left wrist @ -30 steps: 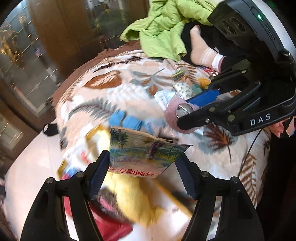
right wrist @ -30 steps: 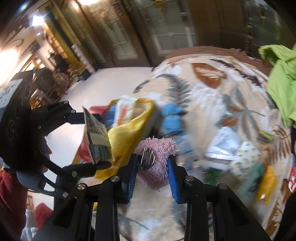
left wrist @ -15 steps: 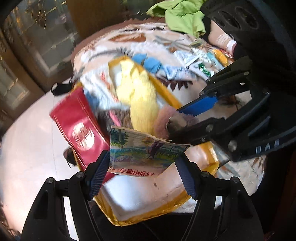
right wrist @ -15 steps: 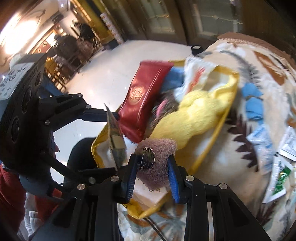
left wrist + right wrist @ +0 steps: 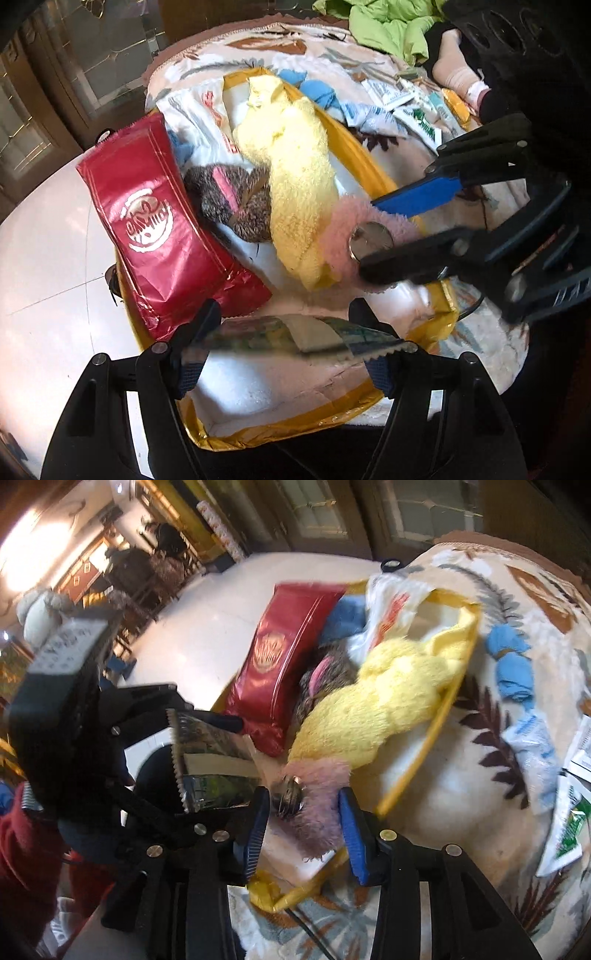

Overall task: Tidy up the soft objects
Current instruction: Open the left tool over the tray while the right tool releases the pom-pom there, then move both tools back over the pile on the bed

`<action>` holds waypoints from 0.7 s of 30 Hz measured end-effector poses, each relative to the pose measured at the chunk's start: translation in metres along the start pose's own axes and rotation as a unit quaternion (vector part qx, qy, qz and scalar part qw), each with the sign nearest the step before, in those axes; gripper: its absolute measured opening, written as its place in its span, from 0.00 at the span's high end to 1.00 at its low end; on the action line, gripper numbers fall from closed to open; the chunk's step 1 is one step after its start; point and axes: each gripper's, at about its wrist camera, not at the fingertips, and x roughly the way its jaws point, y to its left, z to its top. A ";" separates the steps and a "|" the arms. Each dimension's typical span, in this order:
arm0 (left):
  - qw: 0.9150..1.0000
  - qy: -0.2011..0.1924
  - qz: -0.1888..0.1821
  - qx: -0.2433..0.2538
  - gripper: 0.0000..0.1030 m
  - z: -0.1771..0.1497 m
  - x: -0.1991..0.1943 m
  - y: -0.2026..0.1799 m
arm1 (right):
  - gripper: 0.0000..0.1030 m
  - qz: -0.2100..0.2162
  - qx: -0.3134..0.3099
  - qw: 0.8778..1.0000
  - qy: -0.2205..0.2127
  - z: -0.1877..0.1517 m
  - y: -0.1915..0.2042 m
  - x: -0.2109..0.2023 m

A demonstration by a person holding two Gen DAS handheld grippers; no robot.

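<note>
Left gripper (image 5: 284,341) clamped on printed sachet (image 5: 295,334), held low in frame over yellow-rimmed bag (image 5: 373,173) mouth. Right gripper (image 5: 301,821) closed on pink fluffy toy (image 5: 317,805), at bag's near rim. Bag crowded: red pouch (image 5: 155,229) left, yellow towel (image 5: 295,177) centre; white free space only at near end. Leaf-print blanket (image 5: 461,812) under bag; white floor (image 5: 44,266) at left.

Beside the yellow-rimmed bag (image 5: 373,166) you have a cream blanket (image 5: 332,51) patterned with brown and grey leaves. Inside that bag lie a pale yellow towel (image 5: 295,166), a glossy red pouch (image 5: 147,221) with a white emblem, and a speckled grey-brown knit (image 5: 236,199), possibly pink-trimmed.
</note>
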 end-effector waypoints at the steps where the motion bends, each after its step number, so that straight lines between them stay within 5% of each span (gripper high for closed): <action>1: 1.000 -0.004 -0.001 0.002 0.30 0.000 -0.005 -0.001 | 0.58 0.005 0.009 1.000 -0.009 0.000 -0.004 -0.007; 5: 1.000 -0.010 0.000 0.008 0.30 0.002 -0.016 -0.003 | 0.51 0.041 0.060 0.997 -0.031 0.000 -0.025 -0.027; 21: 1.000 -0.020 -0.003 -0.002 0.28 0.017 -0.038 -0.014 | 0.48 -0.003 0.171 0.978 -0.123 -0.045 -0.128 -0.126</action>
